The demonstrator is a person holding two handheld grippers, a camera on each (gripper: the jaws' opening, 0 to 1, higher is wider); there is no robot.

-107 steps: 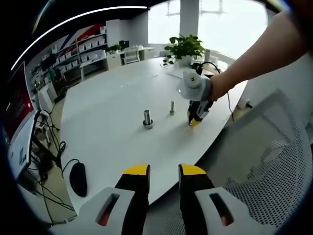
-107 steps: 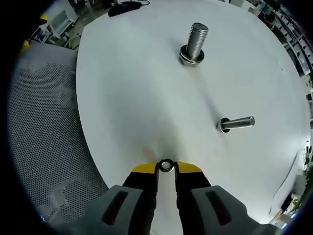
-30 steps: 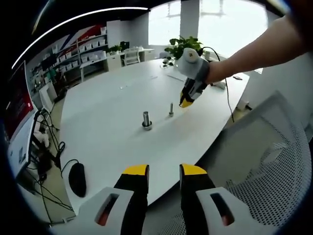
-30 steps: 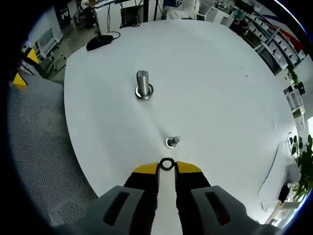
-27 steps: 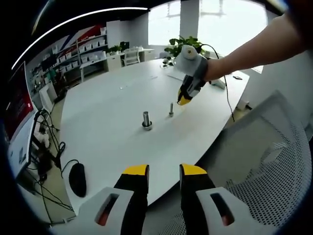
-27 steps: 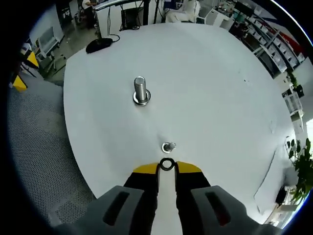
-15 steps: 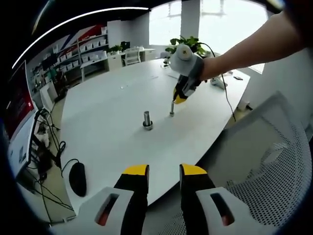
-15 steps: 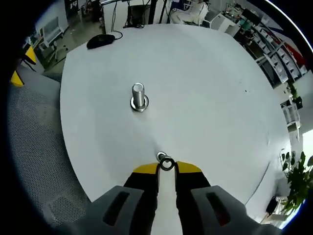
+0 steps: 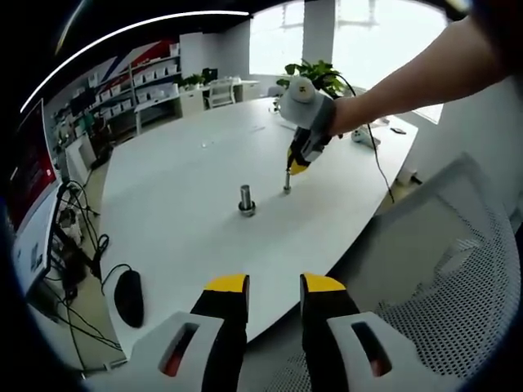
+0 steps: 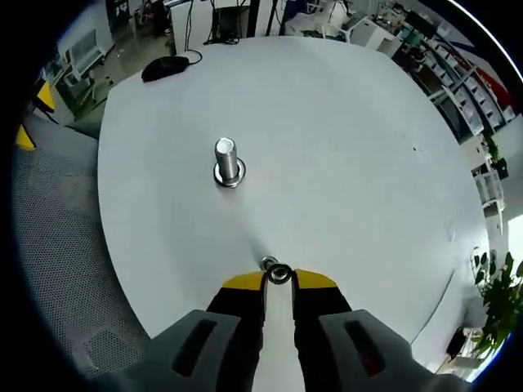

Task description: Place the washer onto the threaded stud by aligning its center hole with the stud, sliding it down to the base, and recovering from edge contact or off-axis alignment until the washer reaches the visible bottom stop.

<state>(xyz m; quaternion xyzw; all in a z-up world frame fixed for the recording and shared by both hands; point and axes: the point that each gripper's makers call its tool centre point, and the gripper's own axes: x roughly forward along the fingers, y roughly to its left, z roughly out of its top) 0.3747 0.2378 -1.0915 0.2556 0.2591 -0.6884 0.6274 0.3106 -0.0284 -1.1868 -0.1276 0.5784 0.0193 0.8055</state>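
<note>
Nearest us, our left gripper (image 9: 274, 286) hangs released off the table's (image 9: 188, 229) near edge. Mid-table, our right gripper (image 10: 279, 280) pinches the washer (image 10: 279, 273) just at the thin stud's (image 10: 268, 263) tip; we judge threading and sliding down remain. Beyond stands a thicker stud (image 10: 227, 161).

Bright metal on a matt white top

The washer (image 10: 279, 273) and threaded stud (image 10: 267, 263) beside it at the right gripper (image 10: 279, 280) tips look like shiny metal; the table (image 10: 343, 163) is smooth matt white; the chair (image 9: 458, 269) is mesh.

Threaded stud (image 10: 268, 263) mostly hidden behind the washer (image 10: 279, 273) and yellow fingers (image 10: 243, 282).
</note>
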